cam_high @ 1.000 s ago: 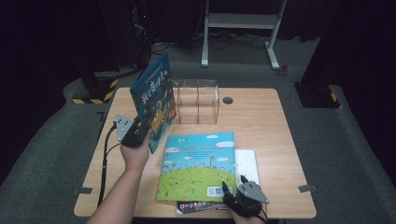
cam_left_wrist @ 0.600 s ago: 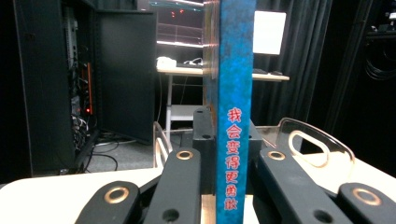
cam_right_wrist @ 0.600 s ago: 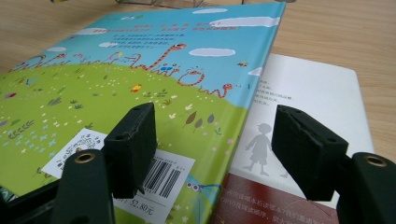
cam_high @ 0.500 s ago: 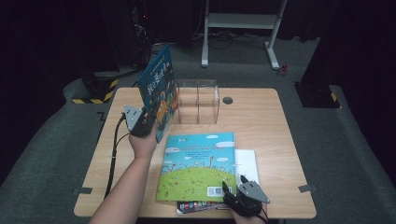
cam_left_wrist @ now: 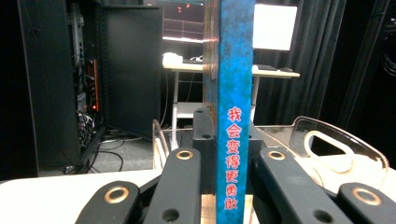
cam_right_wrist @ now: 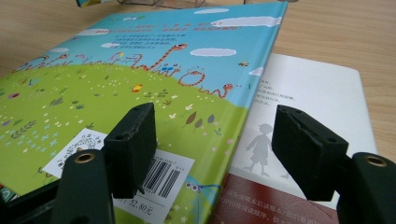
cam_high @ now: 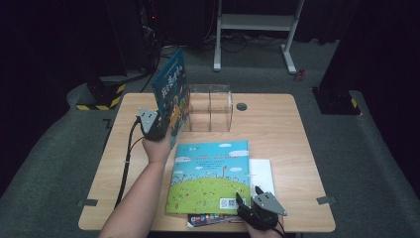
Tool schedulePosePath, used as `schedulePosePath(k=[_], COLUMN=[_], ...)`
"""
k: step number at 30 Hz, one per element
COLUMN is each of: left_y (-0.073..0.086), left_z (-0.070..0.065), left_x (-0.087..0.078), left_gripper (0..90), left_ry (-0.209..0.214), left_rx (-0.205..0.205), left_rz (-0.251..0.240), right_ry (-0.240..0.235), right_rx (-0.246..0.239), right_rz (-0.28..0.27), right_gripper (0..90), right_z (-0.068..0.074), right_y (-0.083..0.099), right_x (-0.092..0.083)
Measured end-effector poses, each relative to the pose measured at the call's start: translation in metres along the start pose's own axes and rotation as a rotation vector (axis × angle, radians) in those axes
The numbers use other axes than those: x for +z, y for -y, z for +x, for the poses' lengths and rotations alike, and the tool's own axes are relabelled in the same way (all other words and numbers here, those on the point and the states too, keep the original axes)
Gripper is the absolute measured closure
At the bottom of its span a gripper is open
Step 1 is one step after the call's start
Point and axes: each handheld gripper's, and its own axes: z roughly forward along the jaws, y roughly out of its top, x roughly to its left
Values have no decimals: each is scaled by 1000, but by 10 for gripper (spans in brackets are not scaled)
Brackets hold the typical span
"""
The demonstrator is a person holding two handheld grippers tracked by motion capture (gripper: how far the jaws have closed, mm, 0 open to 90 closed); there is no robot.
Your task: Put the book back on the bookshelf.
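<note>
The left gripper (cam_high: 157, 128) has its fingers (cam_left_wrist: 184, 186) clamped on a blue book (cam_high: 172, 96), holding it upright by its lower edge. In the left gripper view the book's spine (cam_left_wrist: 235, 116) rises straight up between the two fingers, with red characters running down it, and the pads press on either cover. From above, the book stands over the left rear part of the worktop (cam_high: 277, 124), its cover facing the left and its top edge tilted a little away from the person. Just beyond the fingers, touching or nearly touching the book's far edge, stands a clear rack (cam_high: 210, 106) with upright dividers; its curved transparent walls show right of the fingers in the left gripper view (cam_left_wrist: 327, 144).

The right gripper (cam_high: 255, 210) rests low at the near edge of the worktop, its fingers (cam_right_wrist: 133, 147) apart and closed on nothing. Between and ahead of them lies a picture book (cam_right_wrist: 130, 88) flat on the worktop, with green grass, blue sky and a barcode label (cam_right_wrist: 159, 179) by the left finger. The right finger hovers over a white book (cam_right_wrist: 317, 98) that lies under the picture book and sticks out on that side. A darker third book (cam_high: 208, 219) peeps from beneath the stack at the near edge, just left of the fingers.
</note>
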Motion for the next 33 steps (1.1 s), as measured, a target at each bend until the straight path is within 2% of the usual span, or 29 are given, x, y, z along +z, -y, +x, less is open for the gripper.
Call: schedulePosePath(k=[9,16,33], left_y=[5,9,20], left_z=[-4,1,6], left_x=[5,6,3], left_gripper=[832,832,829], left_ry=[-16,-23,-27], left_rx=[-11,-33,-53], left_rz=[-16,-23,-39], right_ry=[3,2,9], right_rx=[-4,-3,-2], right_rz=[-4,-5,-8], right_gripper=[310,310,315], right_z=[0,0,1], right_y=[0,1,1], right_x=[0,0,0])
